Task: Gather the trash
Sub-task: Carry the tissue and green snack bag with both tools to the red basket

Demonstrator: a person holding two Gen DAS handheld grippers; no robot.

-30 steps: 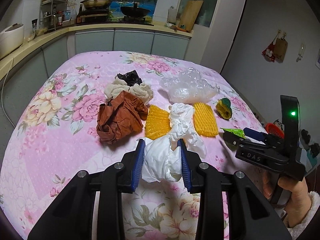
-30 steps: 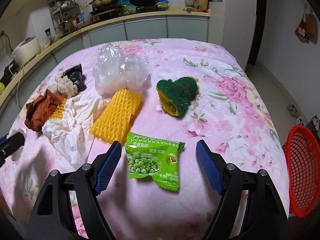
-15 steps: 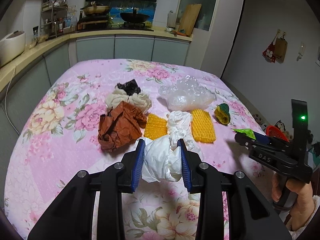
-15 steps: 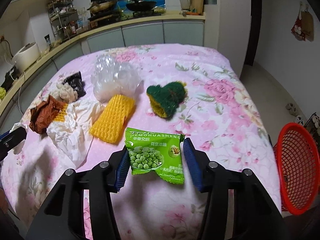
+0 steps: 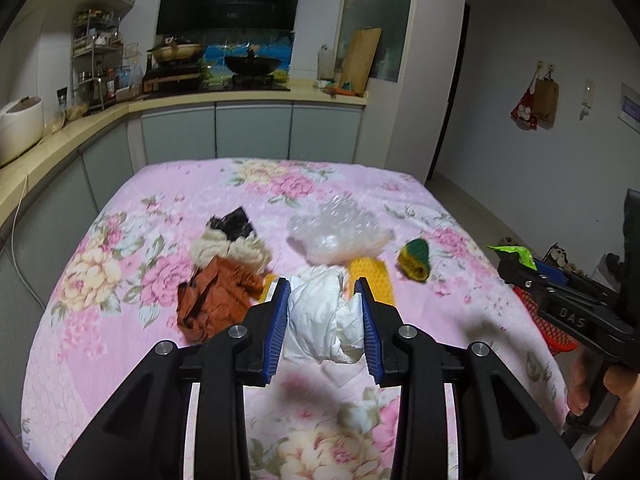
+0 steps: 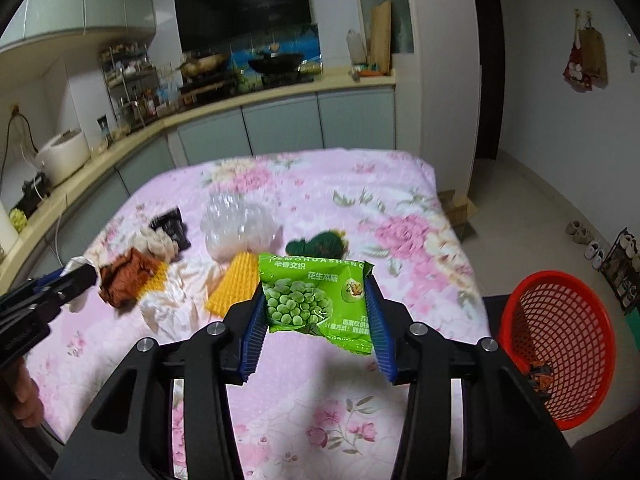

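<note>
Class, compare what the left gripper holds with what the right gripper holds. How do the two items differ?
The white crumpled paper in the left gripper is plain and wadded; the green pea snack packet in the right gripper is flat, printed and glossy. Both are clamped between blue pads, lifted off the table.

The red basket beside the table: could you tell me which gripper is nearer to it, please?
Right. The right gripper, shut on the green snack packet, hangs just left of the red basket. The left gripper, holding the white wad, is farther left, over the table.
</note>
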